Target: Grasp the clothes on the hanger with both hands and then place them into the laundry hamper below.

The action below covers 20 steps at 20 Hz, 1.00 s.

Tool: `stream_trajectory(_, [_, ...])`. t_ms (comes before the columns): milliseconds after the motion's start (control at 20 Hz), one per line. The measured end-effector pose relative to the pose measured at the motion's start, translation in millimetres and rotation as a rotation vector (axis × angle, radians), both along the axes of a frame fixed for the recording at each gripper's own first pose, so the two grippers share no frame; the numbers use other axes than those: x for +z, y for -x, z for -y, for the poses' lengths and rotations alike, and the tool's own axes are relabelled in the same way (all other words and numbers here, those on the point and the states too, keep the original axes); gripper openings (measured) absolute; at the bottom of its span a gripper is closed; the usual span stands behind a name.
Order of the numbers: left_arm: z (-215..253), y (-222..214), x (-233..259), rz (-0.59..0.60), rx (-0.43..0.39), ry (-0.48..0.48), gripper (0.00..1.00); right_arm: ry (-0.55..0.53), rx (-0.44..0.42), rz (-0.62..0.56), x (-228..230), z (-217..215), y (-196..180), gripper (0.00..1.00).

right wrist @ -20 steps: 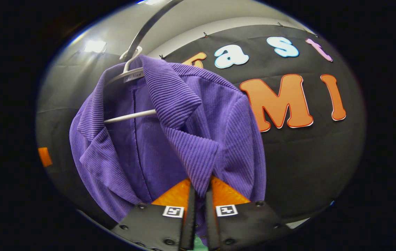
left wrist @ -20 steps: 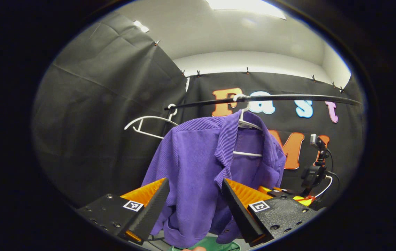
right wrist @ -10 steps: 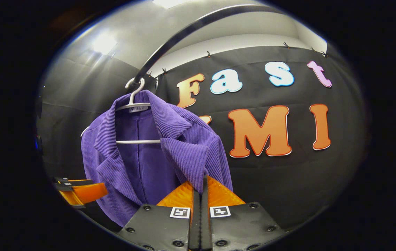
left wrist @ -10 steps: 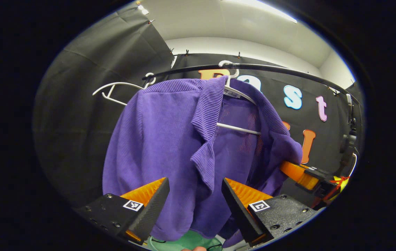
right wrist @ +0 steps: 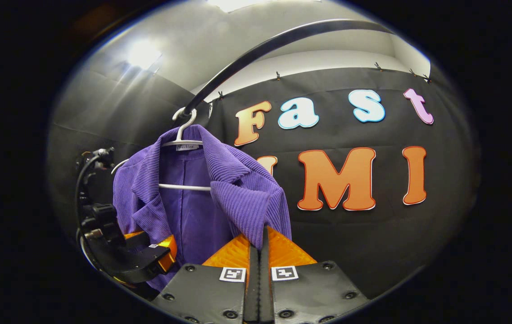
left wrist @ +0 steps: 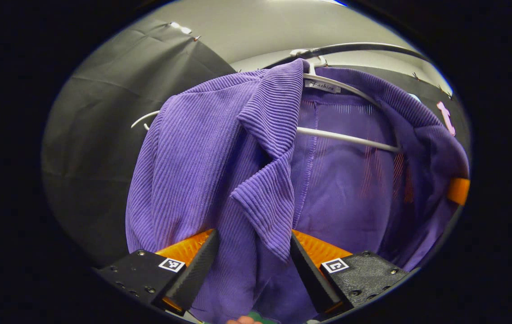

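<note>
We stand at the booth's rail (right wrist: 256, 49) with a purple ribbed jacket (left wrist: 210, 148) hanging from a white hanger (right wrist: 183, 148), the hanger's hook over the rail. Our right gripper (right wrist: 258, 245) is clenched on the edge of the jacket's front panel, a fold of cloth pinched between its fingers in the right gripper view. Our left gripper (left wrist: 251, 263) is spread wide, the lapel hanging down between its fingers with neither yet pressing on it. The right gripper view places the left gripper low at the jacket's other side. The hamper lies below; a sliver of green at the bottom edge of the left gripper view may be it, though we cannot tell. The risk, as we judge it, is a lopsided pull: with one side held, drawing down could drag the hanger along the rail or tip it off its hook. The left fingers could also close on the loose lapel alone, and the ribbed cloth might slide free.
</note>
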<state>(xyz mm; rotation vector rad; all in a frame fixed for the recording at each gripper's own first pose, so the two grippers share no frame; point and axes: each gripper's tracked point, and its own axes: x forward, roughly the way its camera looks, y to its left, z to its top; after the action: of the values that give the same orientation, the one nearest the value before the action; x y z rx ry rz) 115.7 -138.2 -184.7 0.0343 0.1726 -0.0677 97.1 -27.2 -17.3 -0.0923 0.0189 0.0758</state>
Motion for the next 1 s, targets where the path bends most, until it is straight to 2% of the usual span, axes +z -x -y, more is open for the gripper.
stream_trajectory(50, [0.3,-1.3,-0.5,0.004,0.001,-0.006,0.95,0.002,0.004,0.0,-0.6,-0.6,-0.3,0.07])
stream_trajectory(150, [-2.6,-1.4,0.3,0.007,-0.009,-0.01,0.89,0.004,0.009,-0.001,-2.1,-2.0,-1.7,0.07])
stream_trajectory(250, [-9.0,1.1,0.4,-0.006,-0.045,-0.031,0.77,-0.001,0.009,0.007,-1.1,-2.3,-1.5,0.07])
stream_trajectory(300, [-8.6,3.4,1.8,-0.016,-0.092,-0.047,0.66,-0.003,0.007,0.012,-0.1,-2.4,-0.9,0.07])
stream_trajectory(350, [-16.4,7.3,5.9,-0.017,-0.12,-0.08,0.6,-0.002,0.003,0.019,1.5,-1.7,-0.2,0.07])
stream_trajectory(450, [-28.6,16.6,17.5,0.005,-0.134,-0.155,0.07,0.004,-0.03,0.042,6.7,6.5,-0.6,0.07])
stream_trajectory(500, [-33.8,26.3,24.1,0.013,-0.138,-0.16,0.05,0.005,-0.051,0.056,9.4,11.1,-0.2,0.07])
stream_trajectory(550, [-40.5,32.7,33.5,0.022,-0.126,-0.149,0.06,0.009,-0.074,0.069,12.5,15.5,1.2,0.07])
stream_trajectory(650, [-63.5,35.5,57.2,0.051,-0.073,-0.14,0.04,0.024,-0.118,0.098,20.6,22.1,5.7,0.07])
stream_trajectory(700, [-75.5,33.9,72.2,0.081,-0.043,-0.148,0.07,0.032,-0.136,0.112,25.6,24.7,8.7,0.07])
stream_trajectory(750, [-83.0,31.2,88.3,0.112,-0.019,-0.159,0.04,0.038,-0.154,0.128,31.4,27.2,11.4,0.02])
stream_trajectory(800, [-91.3,29.0,102.8,0.142,0.001,-0.163,0.04,0.045,-0.177,0.148,37.6,31.5,14.7,0.07])
stream_trajectory(850, [-98.2,28.6,115.7,0.162,0.016,-0.159,0.07,0.053,-0.198,0.177,46.1,36.7,18.4,0.07])
stream_trajectory(900, [-106.6,25.2,127.9,0.18,0.035,-0.152,0.01,0.063,-0.221,0.193,52.8,41.2,20.7,0.07])
stream_trajectory(1000, [-121.3,19.4,153.2,0.217,0.066,-0.132,0.01,0.082,-0.276,0.22,63.4,50.8,25.2,0.07])
